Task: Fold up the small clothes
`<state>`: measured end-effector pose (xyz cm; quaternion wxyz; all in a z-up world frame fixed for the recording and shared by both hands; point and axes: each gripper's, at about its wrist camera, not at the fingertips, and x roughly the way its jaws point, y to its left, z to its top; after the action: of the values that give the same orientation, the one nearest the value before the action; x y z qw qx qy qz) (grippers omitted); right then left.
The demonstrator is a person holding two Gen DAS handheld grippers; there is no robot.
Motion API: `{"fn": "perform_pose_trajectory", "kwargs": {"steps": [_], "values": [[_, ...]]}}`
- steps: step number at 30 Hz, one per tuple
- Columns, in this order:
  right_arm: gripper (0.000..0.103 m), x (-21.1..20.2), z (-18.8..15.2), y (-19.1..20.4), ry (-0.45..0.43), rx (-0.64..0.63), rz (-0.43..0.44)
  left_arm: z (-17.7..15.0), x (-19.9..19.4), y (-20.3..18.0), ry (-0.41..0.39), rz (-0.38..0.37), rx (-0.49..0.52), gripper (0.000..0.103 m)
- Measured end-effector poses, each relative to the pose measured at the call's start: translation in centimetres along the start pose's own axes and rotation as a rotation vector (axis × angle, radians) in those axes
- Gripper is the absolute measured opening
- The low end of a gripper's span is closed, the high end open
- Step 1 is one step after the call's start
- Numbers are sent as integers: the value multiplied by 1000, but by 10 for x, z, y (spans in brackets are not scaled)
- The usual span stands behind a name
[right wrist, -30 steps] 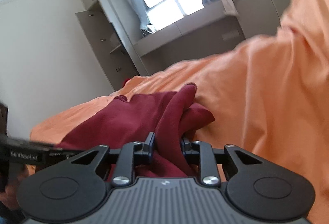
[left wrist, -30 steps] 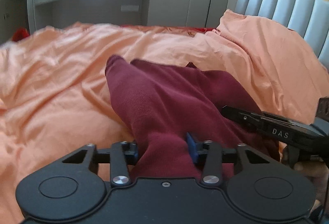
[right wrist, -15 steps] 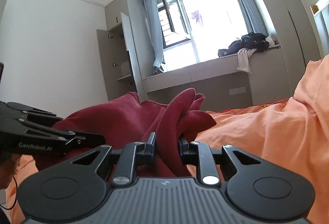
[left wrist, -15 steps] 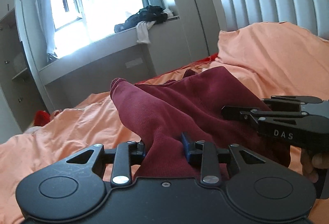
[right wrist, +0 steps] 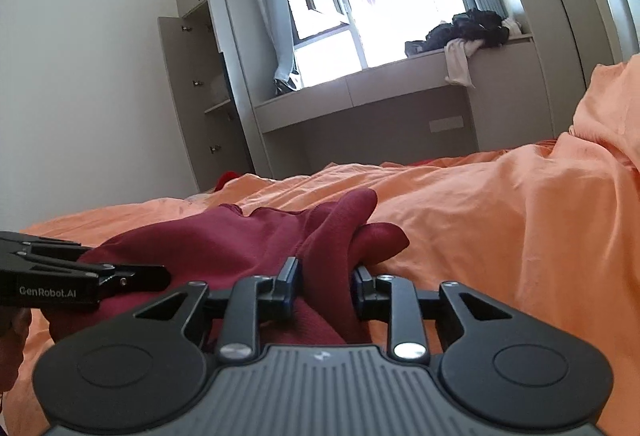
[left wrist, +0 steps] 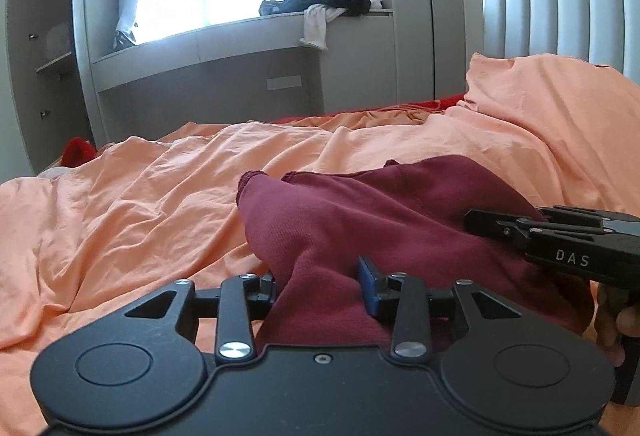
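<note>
I read both jaws as opening, with cloth between them. The left gripper and right gripper each straddle a bunched edge of the maroon knit garment, which lies ahead on the orange bedsheet. It's rumpled, with no neat fold visible; most folding remains.

The left hand-held gripper points slightly downward, its jaws opening with dark red cloth bunched between them. The right hand-held gripper sits just beside it — nearly level, jaws also opening around a fold of cloth.
</note>
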<state>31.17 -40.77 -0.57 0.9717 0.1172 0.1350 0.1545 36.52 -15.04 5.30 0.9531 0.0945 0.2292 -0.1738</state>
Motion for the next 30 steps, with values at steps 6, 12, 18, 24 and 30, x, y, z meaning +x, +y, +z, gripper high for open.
{"fn": "perform_pose_trajectory", "kwargs": {"steps": [6,12,18,24,30], "values": [[46,1,3,-10,7,30,-21,0,-1,-4,-3,23,-9,45],[68,-3,5,-12,-3,35,-55,1,-3,-1,0,58,-42,63],[93,-10,5,-9,-16,22,-101,2,-14,3,-10,91,-77,89],[103,-28,6,3,-49,-14,-140,2,-32,16,-27,120,-195,98],[103,-62,10,24,-142,-66,-170,5,-65,16,-105,167,-214,102]]}}
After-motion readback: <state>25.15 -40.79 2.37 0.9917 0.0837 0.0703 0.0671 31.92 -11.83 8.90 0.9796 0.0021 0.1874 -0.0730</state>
